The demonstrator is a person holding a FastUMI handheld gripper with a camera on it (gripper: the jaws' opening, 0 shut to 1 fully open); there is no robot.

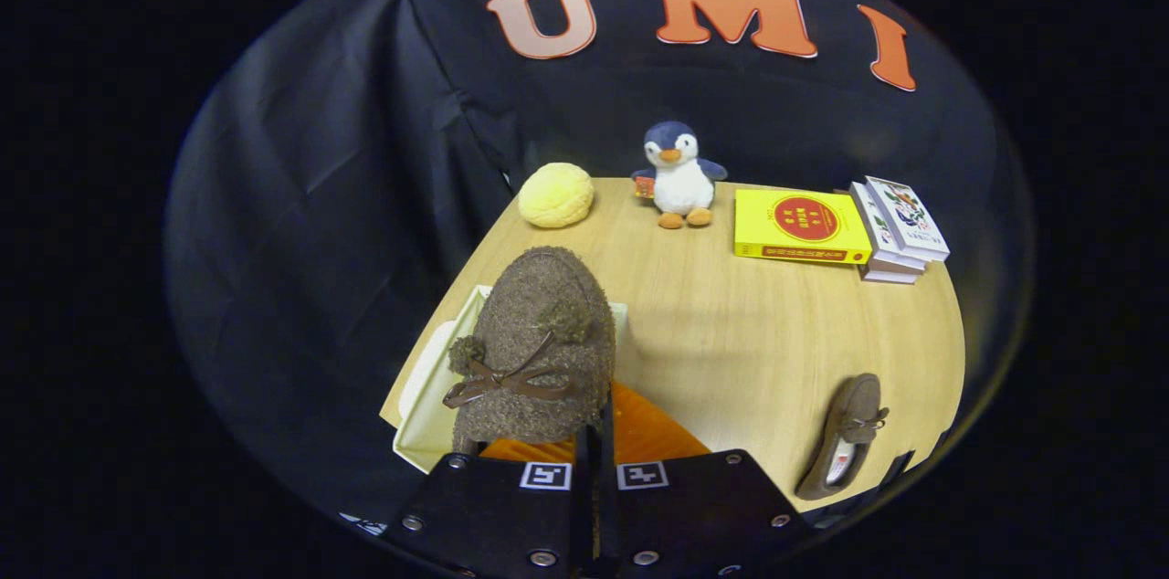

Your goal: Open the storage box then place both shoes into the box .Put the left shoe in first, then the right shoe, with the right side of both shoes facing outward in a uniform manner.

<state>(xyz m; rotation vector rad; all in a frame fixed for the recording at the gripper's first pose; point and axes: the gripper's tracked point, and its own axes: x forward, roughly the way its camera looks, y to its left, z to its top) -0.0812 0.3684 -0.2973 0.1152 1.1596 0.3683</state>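
Shoe held over the open box

The wooden table (731,342) carries the open storage box (422,396) with its orange lid (644,433). The gripper (594,460), fingers clamped together on the brown shoe (539,351), holds it above the box. The second shoe (845,437) lies well apart, beside the fingers

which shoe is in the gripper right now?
The shoe just ahead of the gripper, held over the storage box. The other shoe lies on the table.
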